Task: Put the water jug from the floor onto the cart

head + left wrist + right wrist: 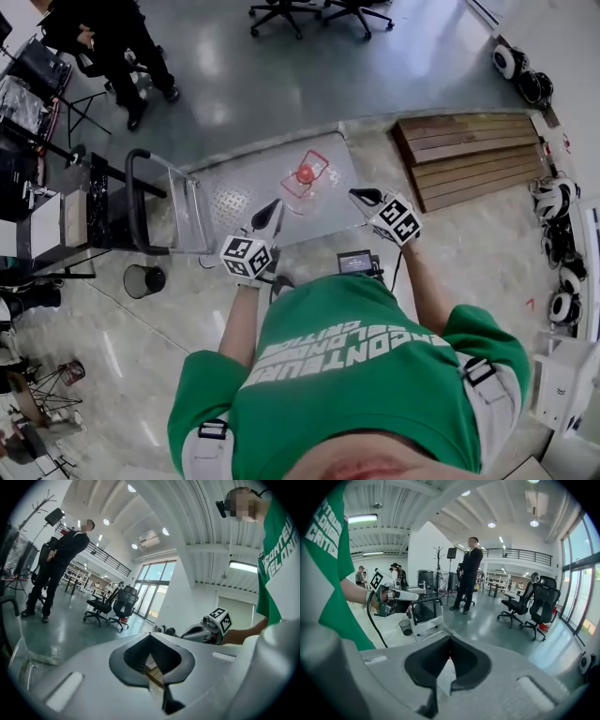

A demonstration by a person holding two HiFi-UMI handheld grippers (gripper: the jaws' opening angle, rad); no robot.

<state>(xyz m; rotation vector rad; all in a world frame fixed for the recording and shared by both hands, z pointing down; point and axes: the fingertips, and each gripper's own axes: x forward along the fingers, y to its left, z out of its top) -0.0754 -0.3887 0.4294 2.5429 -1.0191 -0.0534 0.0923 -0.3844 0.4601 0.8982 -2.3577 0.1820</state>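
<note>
- Clear, red-capped water jug [305,175] stands on the grey deck of the cart [230,202] in the head view. The left gripper [274,208] and right gripper [359,195] hover just short of it, touching nothing.
- Left gripper view: the jaws meet at their tips with nothing gripped.
- Right gripper view: the jaws are fully together and empty. The cart [424,613] is beyond them.

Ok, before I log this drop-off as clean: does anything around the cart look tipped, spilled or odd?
Nothing stands out. The water jug sits on the cart deck, red cap facing up, no puddle visible. Both the left gripper and right gripper are shut, empty and clear of it.
</note>
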